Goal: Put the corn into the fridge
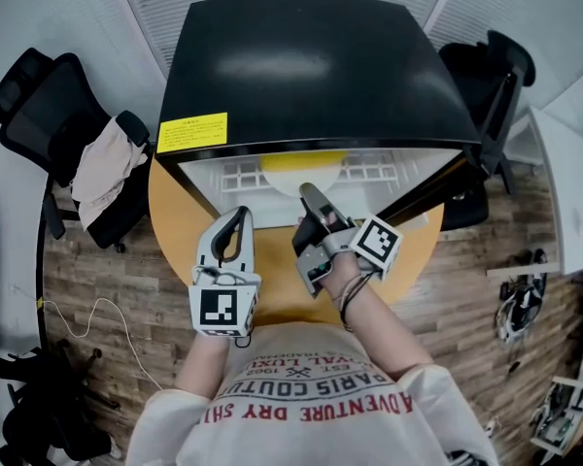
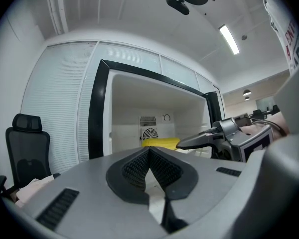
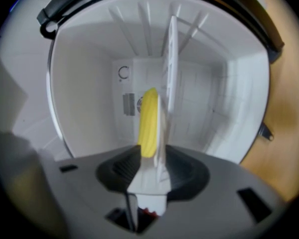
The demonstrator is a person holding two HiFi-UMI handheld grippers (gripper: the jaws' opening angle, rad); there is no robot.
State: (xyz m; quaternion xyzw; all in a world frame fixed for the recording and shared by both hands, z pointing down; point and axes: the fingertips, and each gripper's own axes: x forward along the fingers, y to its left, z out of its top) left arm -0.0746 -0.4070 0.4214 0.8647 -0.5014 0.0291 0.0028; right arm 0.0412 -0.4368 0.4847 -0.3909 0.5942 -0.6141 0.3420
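Note:
A black mini fridge [image 1: 311, 56] stands open on a round wooden table [image 1: 173, 212]. The yellow corn [image 1: 304, 166] lies on the white wire shelf [image 1: 235, 175] inside. My right gripper [image 1: 306, 194] is rolled on its side at the fridge mouth, its tips just short of the corn. In the right gripper view the corn [image 3: 148, 121] rests on the shelf beyond the narrow gap of my right gripper [image 3: 148, 156], and the pads are not pressing on it. My left gripper [image 1: 241, 214] hangs before the fridge, shut and empty. The left gripper view shows the corn [image 2: 159, 143] deep inside.
The fridge door [image 1: 437, 187] swings open to the right. A black office chair [image 1: 49, 105] draped with cloth [image 1: 107, 163] stands at the left, and another chair [image 1: 496, 76] at the right. A yellow label [image 1: 192, 132] marks the fridge top. Cables lie on the wooden floor.

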